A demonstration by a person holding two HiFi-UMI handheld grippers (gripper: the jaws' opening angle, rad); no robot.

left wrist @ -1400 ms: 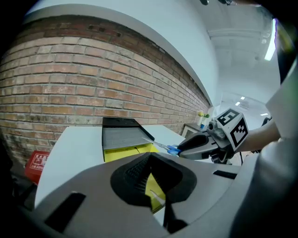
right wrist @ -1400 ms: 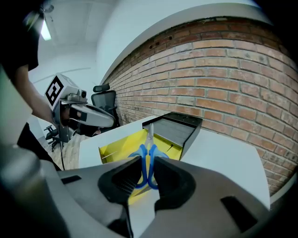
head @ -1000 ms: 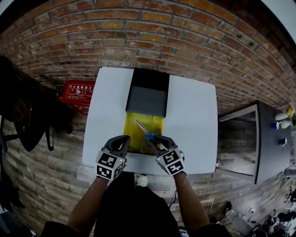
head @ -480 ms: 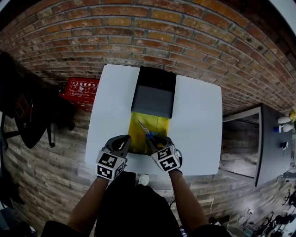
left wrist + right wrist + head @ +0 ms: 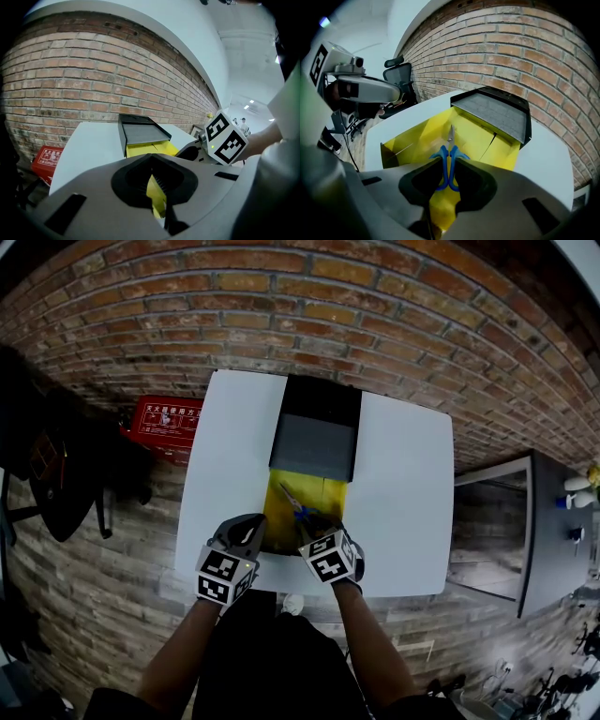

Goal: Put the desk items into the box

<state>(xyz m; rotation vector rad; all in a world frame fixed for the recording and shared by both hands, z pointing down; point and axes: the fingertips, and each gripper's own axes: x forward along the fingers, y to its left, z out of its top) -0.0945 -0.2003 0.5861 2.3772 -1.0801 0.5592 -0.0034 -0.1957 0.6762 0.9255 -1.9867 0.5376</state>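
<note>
One pair of blue-handled scissors point(image 5: 294, 504) hung over the near half of the single yellow box point(image 5: 327, 495). Its blades were closed and its long axis ran near to far, with the tips pointing far and slightly left. The right gripper point(image 5: 314, 524) had its jaws clamped on the handle loops. The left gripper point(image 5: 251, 526) – jaws almost together – pinched a yellow flap at the box's near-left edge. One dark grey lid point(image 5: 314, 446) stood at the box's far end, on one white table point(image 5: 398, 493).
</note>
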